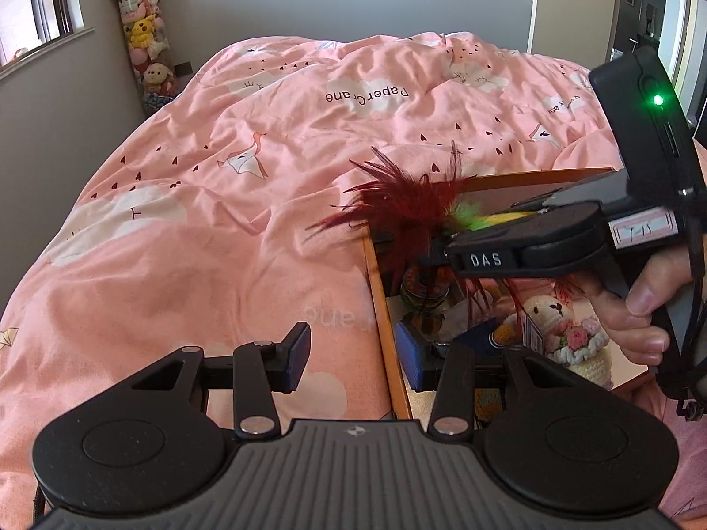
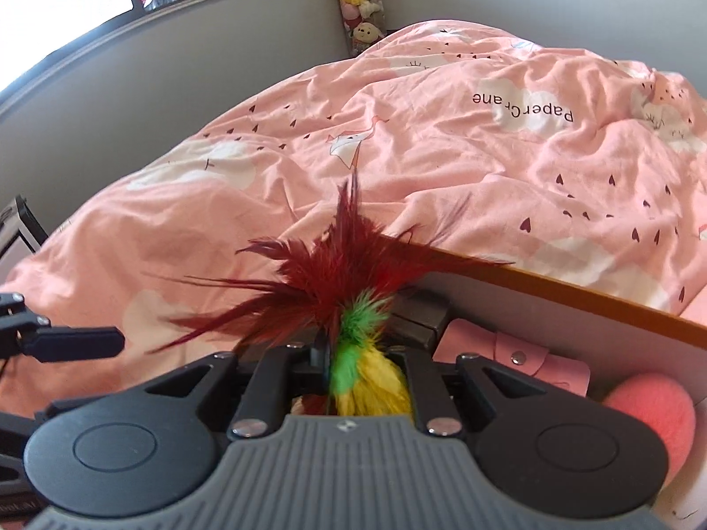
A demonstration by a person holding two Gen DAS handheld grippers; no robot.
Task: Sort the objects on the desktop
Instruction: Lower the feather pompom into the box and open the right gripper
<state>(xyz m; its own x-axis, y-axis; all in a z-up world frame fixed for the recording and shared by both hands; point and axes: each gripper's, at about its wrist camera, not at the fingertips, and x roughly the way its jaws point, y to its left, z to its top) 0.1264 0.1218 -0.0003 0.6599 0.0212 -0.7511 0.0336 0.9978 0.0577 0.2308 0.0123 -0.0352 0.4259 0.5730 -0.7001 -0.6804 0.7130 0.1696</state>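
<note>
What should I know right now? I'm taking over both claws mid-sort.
Left claw: open, empty, straddling a side wall of the orange-rimmed open box.
Right claw: red, green and yellow feather toy between its jaws, over the box; grip uncertain.
Done: cream crocheted bunny and pink snap wallet lie in the box.
Left: get the feather toy into the box.

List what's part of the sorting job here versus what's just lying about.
Job: feather toy, orange-rimmed box, and in the box the crochet bunny, pink wallet and pink ball.
Lying about: pink duvet, tube of plush toys in the corner.
</note>
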